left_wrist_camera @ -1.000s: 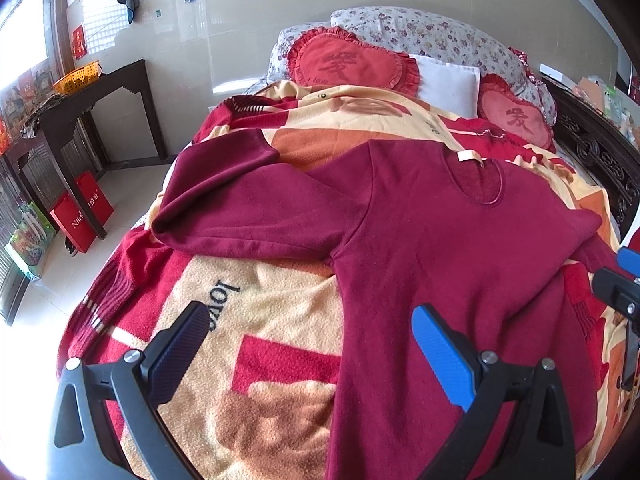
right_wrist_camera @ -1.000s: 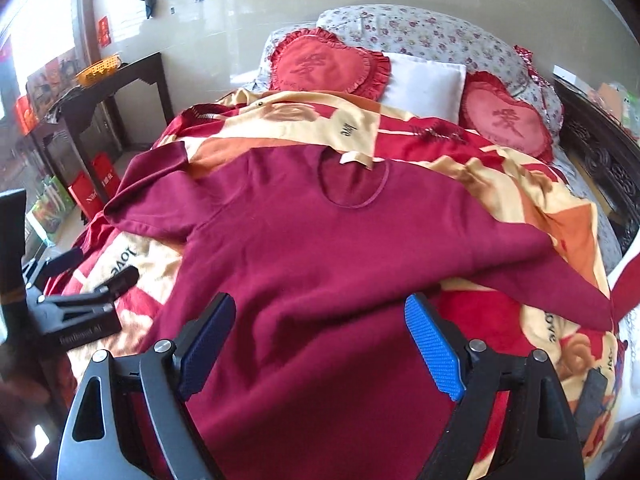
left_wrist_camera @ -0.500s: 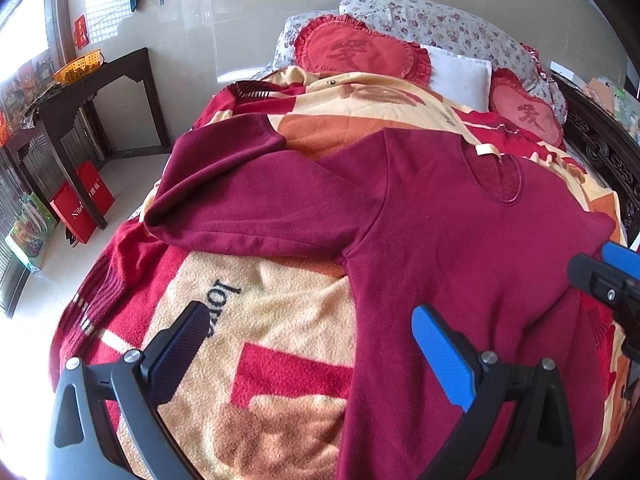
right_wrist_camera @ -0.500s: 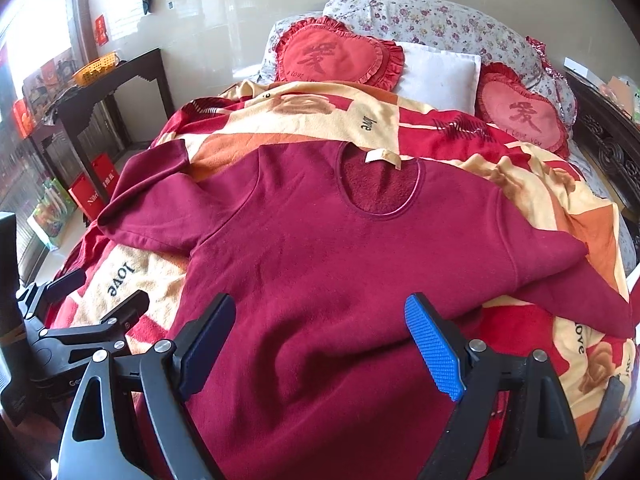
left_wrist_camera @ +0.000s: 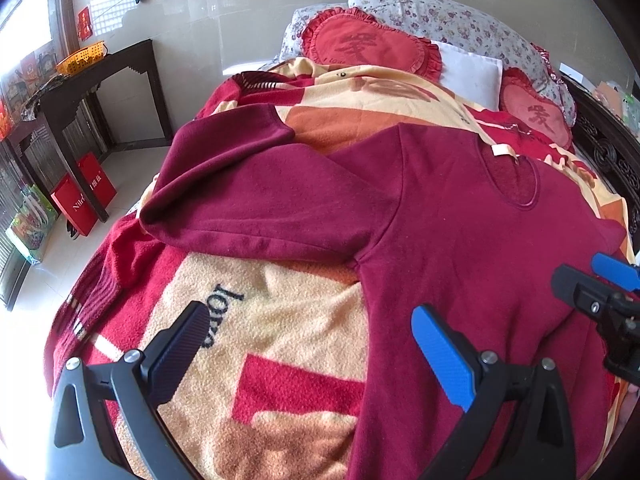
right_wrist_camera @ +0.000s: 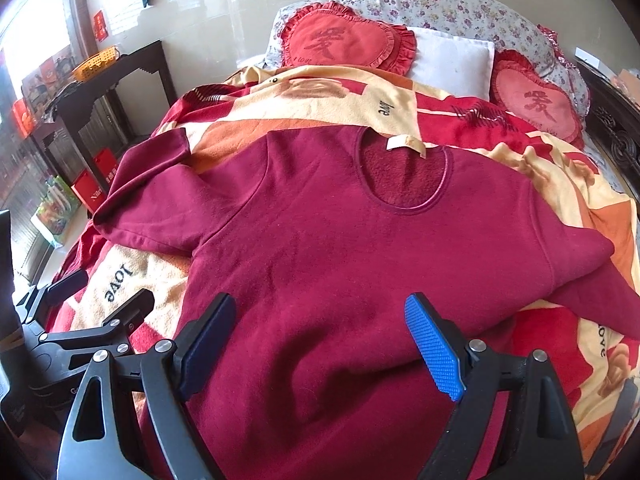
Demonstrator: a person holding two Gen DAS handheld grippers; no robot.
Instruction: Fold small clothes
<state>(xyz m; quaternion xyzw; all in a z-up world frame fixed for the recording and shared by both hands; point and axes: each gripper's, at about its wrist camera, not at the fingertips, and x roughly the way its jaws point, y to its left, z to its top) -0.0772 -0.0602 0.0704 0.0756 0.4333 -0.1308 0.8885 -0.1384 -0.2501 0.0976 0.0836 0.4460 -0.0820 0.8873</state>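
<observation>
Left wrist view shows my left gripper [left_wrist_camera: 312,344] hanging with its jaws spread wide and nothing between them, one dark ribbed pad over the fleece blanket [left_wrist_camera: 280,320] and the blue pad over the hem side of the dark red long-sleeved fleece top [left_wrist_camera: 460,232]. On the dark wooden side table [left_wrist_camera: 100,76] by the wall sits an orange plastic basket [left_wrist_camera: 82,56]; I cannot tell what is in it. A red paper bag [left_wrist_camera: 82,200] stands on the floor against the table leg. The top lies flat, face up, on the blanket on the bed, its long axis running from the hem near me up to the round neckline [right_wrist_camera: 404,176] toward the pillows, a pale label showing at the back of the collar. Its left sleeve [left_wrist_camera: 240,184] stretches out sideways toward the table side of the bed; in the right wrist view the other sleeve [right_wrist_camera: 600,284] is angled down toward the bed's edge. My right gripper [right_wrist_camera: 320,344] is likewise released, both pads apart above the lower body of the top, with soft wrinkles between them. The blanket is plush, cream and red with the word "love" printed. Two red heart-shaped frilled cushions [right_wrist_camera: 344,40] lean on a floral pillow [right_wrist_camera: 440,4], a white pillow [right_wrist_camera: 452,60] between them.
</observation>
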